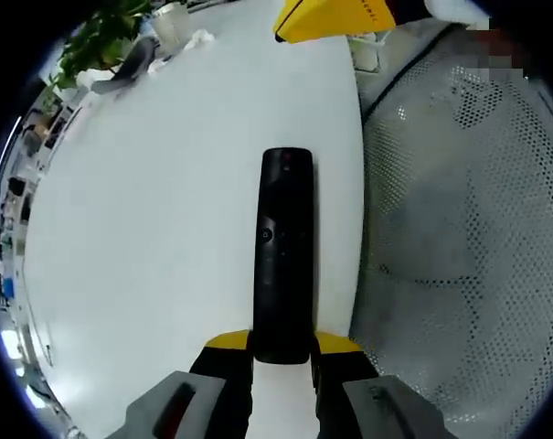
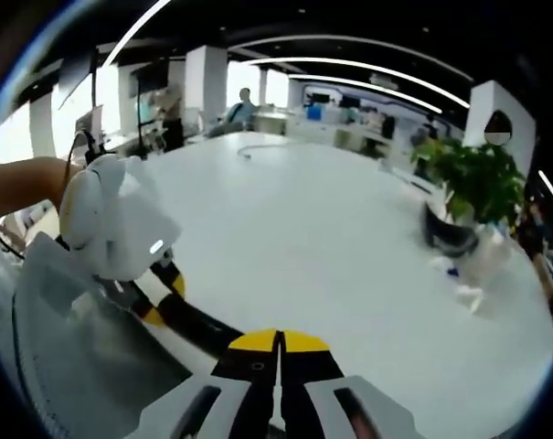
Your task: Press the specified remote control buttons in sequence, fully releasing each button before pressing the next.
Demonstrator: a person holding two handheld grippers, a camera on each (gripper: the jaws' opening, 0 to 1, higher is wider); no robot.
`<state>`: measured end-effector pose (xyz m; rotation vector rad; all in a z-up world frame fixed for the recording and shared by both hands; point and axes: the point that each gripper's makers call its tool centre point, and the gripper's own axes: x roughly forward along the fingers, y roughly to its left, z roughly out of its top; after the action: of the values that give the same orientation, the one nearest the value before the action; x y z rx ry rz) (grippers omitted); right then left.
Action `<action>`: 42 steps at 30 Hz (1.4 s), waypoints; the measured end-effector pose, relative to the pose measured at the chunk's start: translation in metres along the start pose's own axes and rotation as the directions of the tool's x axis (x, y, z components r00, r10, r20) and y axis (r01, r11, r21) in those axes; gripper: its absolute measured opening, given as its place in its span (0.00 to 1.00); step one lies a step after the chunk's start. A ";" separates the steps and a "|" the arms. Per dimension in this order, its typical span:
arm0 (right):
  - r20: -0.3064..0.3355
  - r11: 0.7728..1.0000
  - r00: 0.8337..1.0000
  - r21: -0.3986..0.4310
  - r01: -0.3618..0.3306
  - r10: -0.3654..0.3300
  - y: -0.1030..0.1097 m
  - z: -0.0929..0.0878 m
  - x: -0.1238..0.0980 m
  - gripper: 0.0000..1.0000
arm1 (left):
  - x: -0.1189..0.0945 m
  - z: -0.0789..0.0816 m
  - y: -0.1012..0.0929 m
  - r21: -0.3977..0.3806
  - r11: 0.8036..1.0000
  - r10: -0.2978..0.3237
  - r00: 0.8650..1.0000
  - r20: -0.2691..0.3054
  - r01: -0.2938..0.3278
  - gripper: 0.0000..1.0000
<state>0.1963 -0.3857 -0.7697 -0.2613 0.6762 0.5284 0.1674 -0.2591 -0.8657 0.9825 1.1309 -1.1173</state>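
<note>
Left gripper view: left gripper [image 1: 282, 358] clamped on the near end of a black remote control [image 1: 283, 251], long axis straight ahead, near the white table's [image 1: 148, 238] edge.

Right gripper view: right gripper [image 2: 278, 358] jaws together, empty, hovering above the table, remote lying to its left.

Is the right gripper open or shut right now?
Shut. In the right gripper view the right gripper has its two yellow-tipped jaws pressed together with only a thin seam between them, nothing held, above the white table.
</note>
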 end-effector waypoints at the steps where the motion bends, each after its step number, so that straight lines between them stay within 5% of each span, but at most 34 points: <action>1: -0.004 1.000 1.000 0.004 -0.003 0.003 0.000 -0.001 0.000 0.00 | 0.000 0.000 -0.002 -0.002 1.000 0.000 1.000 0.002 0.000 0.23; 22: -0.079 0.993 0.994 0.091 -0.070 0.077 0.005 -0.011 0.006 0.00 | -0.001 0.001 -0.017 -0.064 0.998 0.005 0.995 0.098 0.001 0.24; 27: -0.199 0.971 0.969 0.216 -0.104 0.148 0.009 -0.028 0.014 0.00 | -0.002 0.000 -0.016 -0.080 0.997 0.003 0.991 0.135 0.008 0.24; 30: -0.206 0.956 0.958 0.258 -0.142 0.198 0.013 -0.027 0.016 0.00 | -0.002 0.000 -0.016 -0.075 0.997 0.001 0.987 0.162 0.011 0.24; 33: -0.263 0.934 0.927 0.309 -0.181 0.267 0.020 -0.031 0.021 0.00 | -0.002 -0.001 -0.016 -0.074 0.997 0.002 0.981 0.192 0.012 0.24; 38: -0.256 0.927 0.928 0.331 -0.178 0.269 0.021 -0.029 0.032 0.00 | -0.003 0.000 -0.015 -0.076 0.997 0.002 0.956 0.294 0.021 0.24; 42: -0.310 0.915 0.903 0.362 -0.177 0.297 0.025 -0.042 0.037 0.00 | -0.004 -0.001 -0.014 -0.081 0.996 0.009 0.933 0.360 0.021 0.24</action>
<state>0.1851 -0.3668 -0.8272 0.0451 1.1521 0.6010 0.1529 -0.2607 -0.8626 0.6729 0.8739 -1.1882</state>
